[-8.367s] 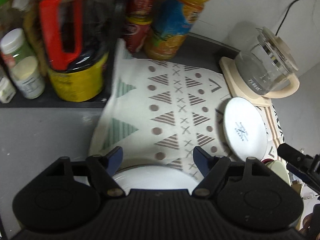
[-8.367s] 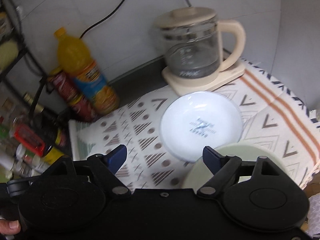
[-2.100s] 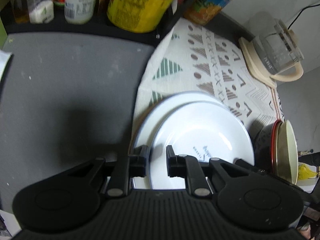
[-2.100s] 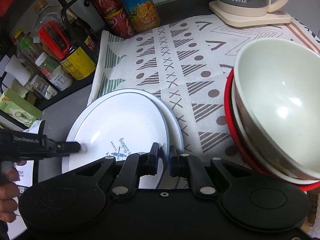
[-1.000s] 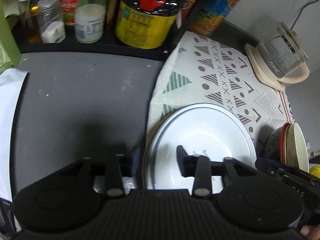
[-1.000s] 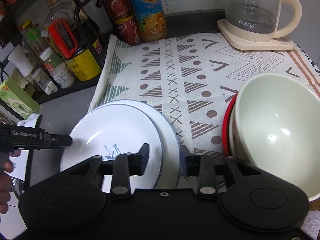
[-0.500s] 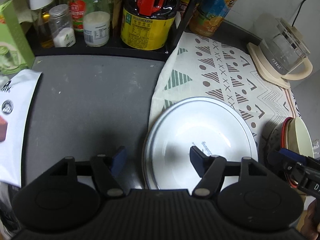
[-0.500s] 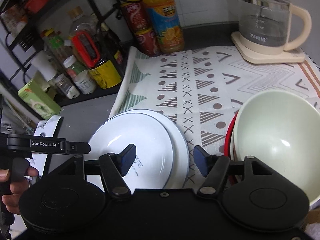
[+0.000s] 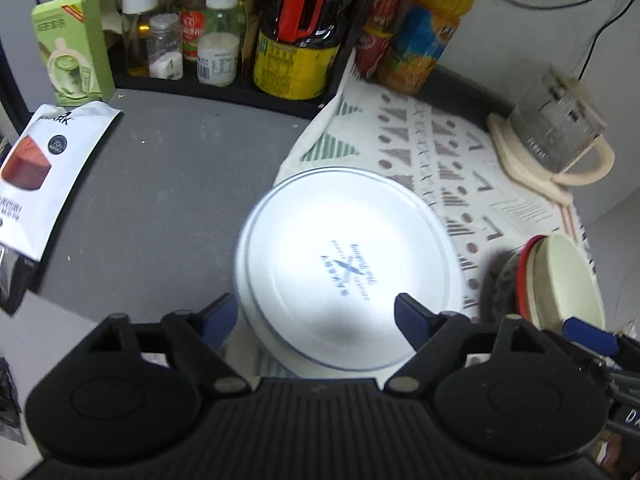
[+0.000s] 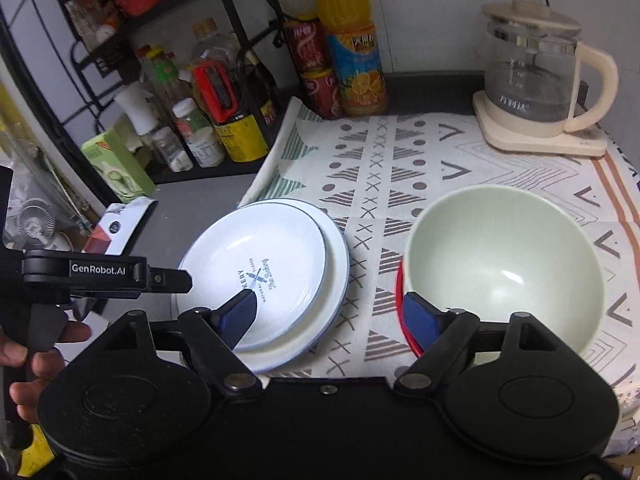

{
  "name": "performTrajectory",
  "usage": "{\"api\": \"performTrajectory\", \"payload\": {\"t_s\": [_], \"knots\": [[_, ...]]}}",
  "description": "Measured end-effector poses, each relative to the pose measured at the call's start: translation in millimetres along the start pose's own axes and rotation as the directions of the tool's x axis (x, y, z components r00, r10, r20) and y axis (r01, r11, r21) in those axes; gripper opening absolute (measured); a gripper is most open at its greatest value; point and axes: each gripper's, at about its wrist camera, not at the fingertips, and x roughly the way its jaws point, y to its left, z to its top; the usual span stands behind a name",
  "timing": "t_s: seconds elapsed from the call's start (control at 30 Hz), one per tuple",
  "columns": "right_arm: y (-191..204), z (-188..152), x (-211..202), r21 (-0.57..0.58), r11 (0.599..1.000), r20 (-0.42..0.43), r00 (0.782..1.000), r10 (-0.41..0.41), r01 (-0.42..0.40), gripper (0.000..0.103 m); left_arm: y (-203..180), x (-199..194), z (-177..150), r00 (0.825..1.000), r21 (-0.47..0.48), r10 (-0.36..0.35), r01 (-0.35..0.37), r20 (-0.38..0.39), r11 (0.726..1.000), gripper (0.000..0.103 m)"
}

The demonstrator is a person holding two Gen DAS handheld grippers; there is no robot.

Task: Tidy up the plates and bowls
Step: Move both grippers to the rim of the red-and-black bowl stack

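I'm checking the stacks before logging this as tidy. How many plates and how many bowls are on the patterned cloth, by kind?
Plates: 2, the smaller white plate stacked on a larger white plate.
Bowls: 2, the pale green bowl nested in a red bowl, only its rim showing.
Total: 4.

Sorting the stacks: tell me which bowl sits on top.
The pale green bowl is on top; the red bowl shows only as a rim beneath it.
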Motion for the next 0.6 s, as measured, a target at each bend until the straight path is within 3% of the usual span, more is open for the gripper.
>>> {"api": "performTrajectory", "payload": {"t_s": [0.23,0.6], "knots": [[-24.6,-14.6,-37.4,0.017,1.000,0.066,0.998,0.006,-0.007,0.086,-32.5,-10.6,-21.5,1.000,-0.005,-0.017,0.017,0.022,1.000,0.087],[-81.0,-40.4,-72.2,0.117,0.991,0.098,0.993,-0.073,0.061,0.086,-93.0,-13.6,-39.4,0.998,0.068,-0.057,0.054,0.038,0.996,0.087]]}}
